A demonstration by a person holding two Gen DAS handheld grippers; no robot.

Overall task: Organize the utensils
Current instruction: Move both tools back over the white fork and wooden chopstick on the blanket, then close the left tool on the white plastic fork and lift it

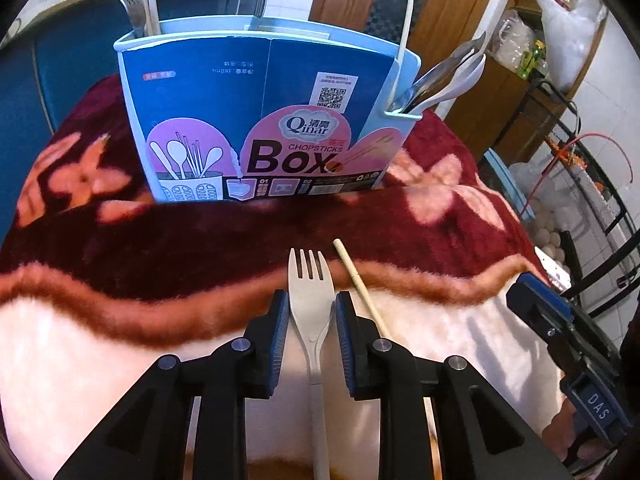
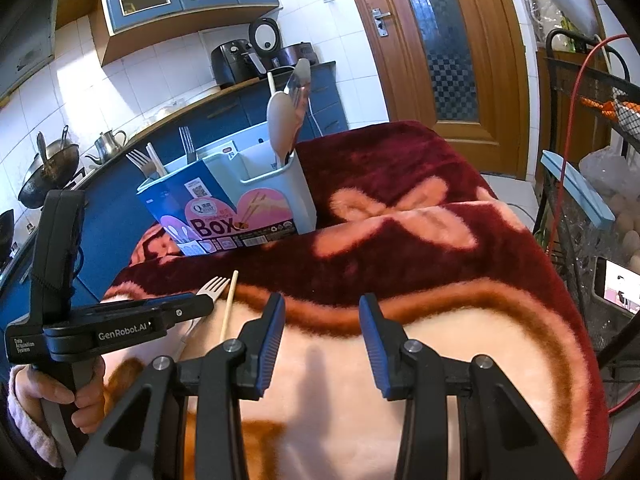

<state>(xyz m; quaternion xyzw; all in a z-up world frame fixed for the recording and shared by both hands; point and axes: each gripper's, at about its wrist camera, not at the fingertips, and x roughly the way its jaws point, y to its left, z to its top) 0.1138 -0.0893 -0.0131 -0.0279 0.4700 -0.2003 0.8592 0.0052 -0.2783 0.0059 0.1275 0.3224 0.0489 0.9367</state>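
Note:
A pale plastic fork [image 1: 310,312] lies on the blanket, tines toward the holder, between the pads of my left gripper [image 1: 311,297]. The pads flank its head with thin gaps, so the jaws stand open. A single chopstick [image 1: 362,288] lies just right of the fork. The light-blue utensil holder [image 1: 260,120] with its "Chopsticks Box" sleeve stands further back, holding forks [image 1: 128,4] on its left and spoons [image 1: 448,76] on its right. My right gripper [image 2: 322,300] hovers open over the blanket with nothing between its fingers. In its view the left gripper [image 2: 200,305] sits over the fork [image 2: 214,285], beside the chopstick [image 2: 229,304].
The red-and-pink floral blanket [image 2: 440,240] covers the table. A black wire rack [image 2: 580,220] with eggs and a phone [image 2: 618,288] stands close on the right. A blue counter [image 2: 120,184] with a wok and a kettle runs behind; a wooden door [image 2: 440,40] stands beyond.

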